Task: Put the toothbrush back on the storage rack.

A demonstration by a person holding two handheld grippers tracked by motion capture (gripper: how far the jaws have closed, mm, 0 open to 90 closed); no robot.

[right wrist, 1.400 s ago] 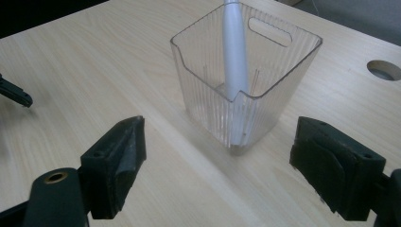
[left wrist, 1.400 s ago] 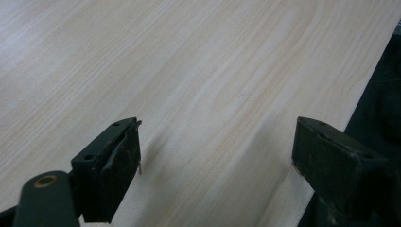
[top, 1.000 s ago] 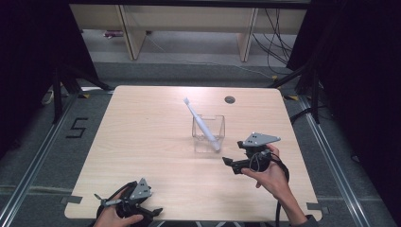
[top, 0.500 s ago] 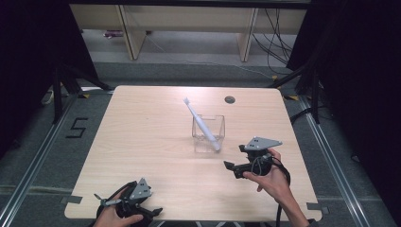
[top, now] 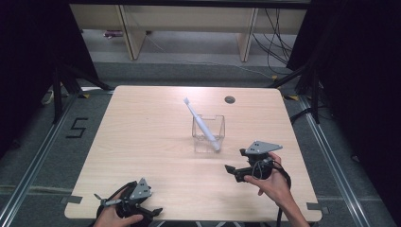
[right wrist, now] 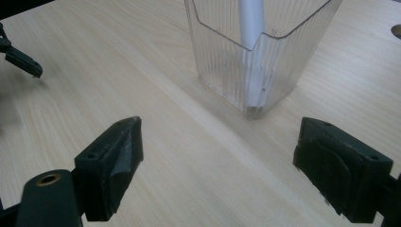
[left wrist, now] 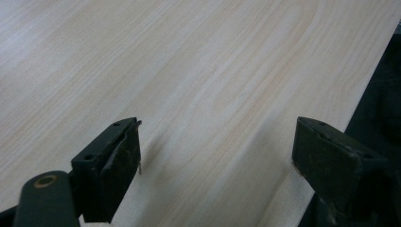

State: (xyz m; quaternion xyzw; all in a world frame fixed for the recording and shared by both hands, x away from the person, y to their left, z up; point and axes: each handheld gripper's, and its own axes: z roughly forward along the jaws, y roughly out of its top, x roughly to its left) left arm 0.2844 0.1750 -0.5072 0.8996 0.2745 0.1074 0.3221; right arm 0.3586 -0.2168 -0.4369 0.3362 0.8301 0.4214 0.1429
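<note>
In the right gripper view, the right hand-held gripper (right wrist: 220, 161), jaws apart, faces the ribbed clear holder (right wrist: 255, 61).

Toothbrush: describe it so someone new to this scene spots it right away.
Start at the light wooden table and find the clear ribbed plastic cup standing right of its middle, beyond the right gripper. The white toothbrush stands handle-down inside it and leans, its head poking above the rim. It is the one slim white stick there.
</note>
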